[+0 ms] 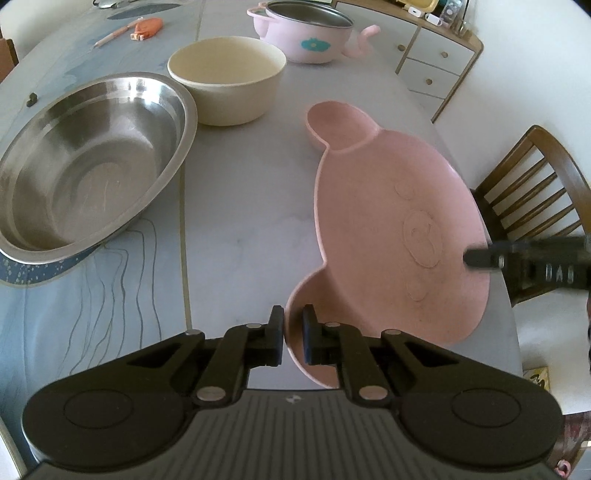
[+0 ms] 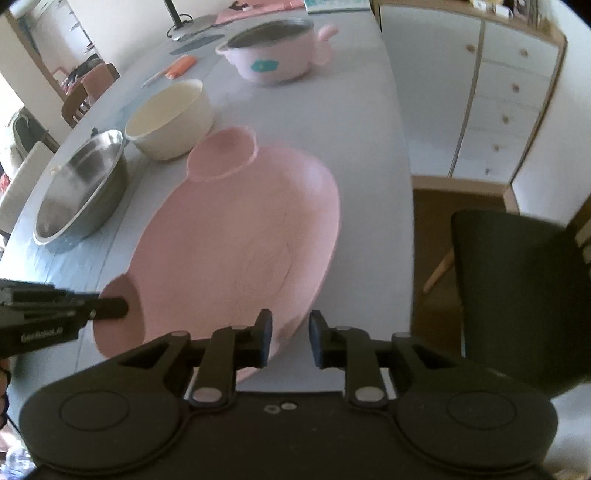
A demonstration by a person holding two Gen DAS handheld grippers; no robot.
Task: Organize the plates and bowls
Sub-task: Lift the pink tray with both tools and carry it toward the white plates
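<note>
- pink bear-shaped plate [image 1: 388, 229] is seen lying near the right edge of the table [image 1: 240, 221], one round ear pointing toward the far end and the other toward the near edge.
- left gripper [image 1: 293, 332] is clamped on the rim of the plate's near ear, one pad inside the ear and one outside it.
- right gripper [image 2: 288, 338] is placed at the plate's rim on the side nearest the table's right edge; its fingers are set apart, one over the plate and one past the rim, and no pressing on the rim is seen.
- stainless steel basin [image 1: 88, 162] is set toward the left edge of the table.
- cream bowl [image 1: 227, 79] stands upright just beside the basin, on its far side; whether the two touch cannot be told.
- pink pot [image 1: 306, 33] with a teal flower mark is placed further toward the far end, well apart from the plate.
- orange tool [image 1: 147, 27] and a pen [image 1: 110, 37] are seen lying near the far left corner.
- wooden chair [image 1: 532, 199] stands beyond the right edge of the table.
</note>
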